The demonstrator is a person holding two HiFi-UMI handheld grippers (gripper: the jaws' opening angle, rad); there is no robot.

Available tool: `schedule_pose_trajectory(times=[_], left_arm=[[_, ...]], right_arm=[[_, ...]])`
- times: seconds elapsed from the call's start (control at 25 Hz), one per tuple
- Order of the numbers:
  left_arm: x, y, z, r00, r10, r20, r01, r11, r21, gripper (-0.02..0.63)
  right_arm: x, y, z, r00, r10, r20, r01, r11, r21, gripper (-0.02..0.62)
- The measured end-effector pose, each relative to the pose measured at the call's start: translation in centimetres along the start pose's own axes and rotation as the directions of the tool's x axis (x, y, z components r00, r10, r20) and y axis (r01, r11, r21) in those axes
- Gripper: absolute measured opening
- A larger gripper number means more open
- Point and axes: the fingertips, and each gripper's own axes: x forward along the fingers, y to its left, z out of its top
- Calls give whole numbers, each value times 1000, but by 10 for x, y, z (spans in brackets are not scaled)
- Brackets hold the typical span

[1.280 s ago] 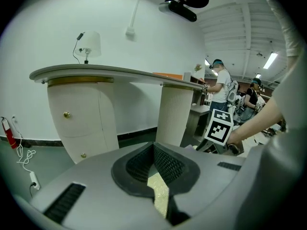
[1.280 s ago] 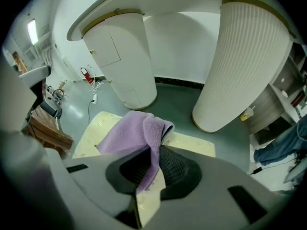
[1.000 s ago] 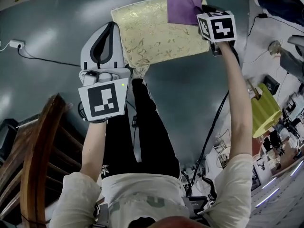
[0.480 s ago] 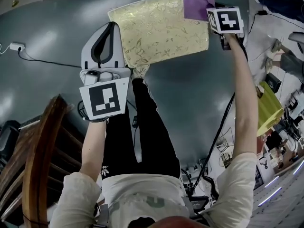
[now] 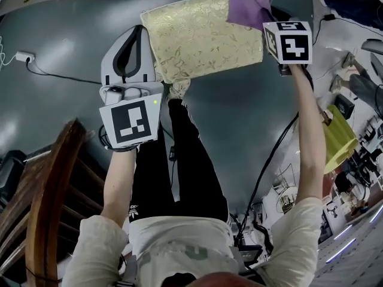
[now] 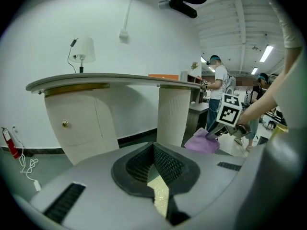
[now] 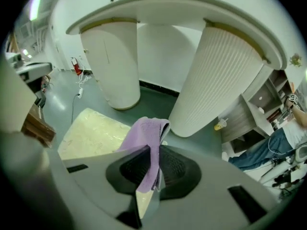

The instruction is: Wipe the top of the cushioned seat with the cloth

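The cushioned seat (image 5: pixel 203 37), pale gold with a leaf pattern, lies on the grey floor at the top of the head view. A purple cloth (image 5: pixel 248 5) hangs over its far right corner. My right gripper (image 5: pixel 270 15) is shut on this cloth; in the right gripper view the cloth (image 7: pixel 146 138) runs between the jaws above the seat (image 7: pixel 91 131). My left gripper (image 5: pixel 142 31) hovers off the seat's left edge, shut with nothing in it. In the left gripper view a strip of seat (image 6: pixel 159 195) shows below the closed tips, and the cloth (image 6: pixel 201 142) is to the right.
A wooden chair (image 5: pixel 48 196) stands at the lower left. A plug and cable (image 5: pixel 24 57) lie on the floor at the left. White fluted pillars (image 7: pixel 216 71) under a curved counter rise just beyond the seat. A yellow object (image 5: pixel 335 139) and clutter line the right side.
My right gripper has carried the cloth rightward across the seat's far edge to its right corner, then drawn back slightly. The left gripper has barely moved.
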Motion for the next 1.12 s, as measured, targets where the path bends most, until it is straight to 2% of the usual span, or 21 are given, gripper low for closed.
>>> schedule_pose_trajectory(times=[0.12,0.2,0.28,0.4,0.56,0.68,0.76,0.88,1.12], left_arm=[[-9,9,7,1000,18,12,-18,1000,-2,5],[-15,15,11,999,33,24,-33,999,-6,5],[-20,20,14,998,48,36,-47,999,-11,5],[-29,25,14,997,64,40,-64,998,-17,5],[-43,35,1,995,98,31,-97,995,-14,5],[-54,47,-13,993,120,7,-120,992,-33,5],[-62,55,-20,991,131,-5,-131,991,-38,5],[-66,62,-33,990,140,-22,-141,989,-42,5],[-67,69,-43,988,151,-30,-153,987,-53,5]], right_arm=[[-43,41,22,990,94,108,-95,995,8,61],[-67,77,41,967,178,183,-186,982,26,61],[-83,115,58,931,268,249,-289,956,50,61],[-91,174,73,866,395,307,-437,896,82,61],[-73,252,75,789,547,278,-587,806,79,61],[-52,304,65,754,627,199,-647,761,54,61],[-38,328,56,746,649,147,-661,749,46,61],[-13,346,39,756,651,73,-654,755,46,61],[14,340,21,780,626,5,-625,777,72,61]])
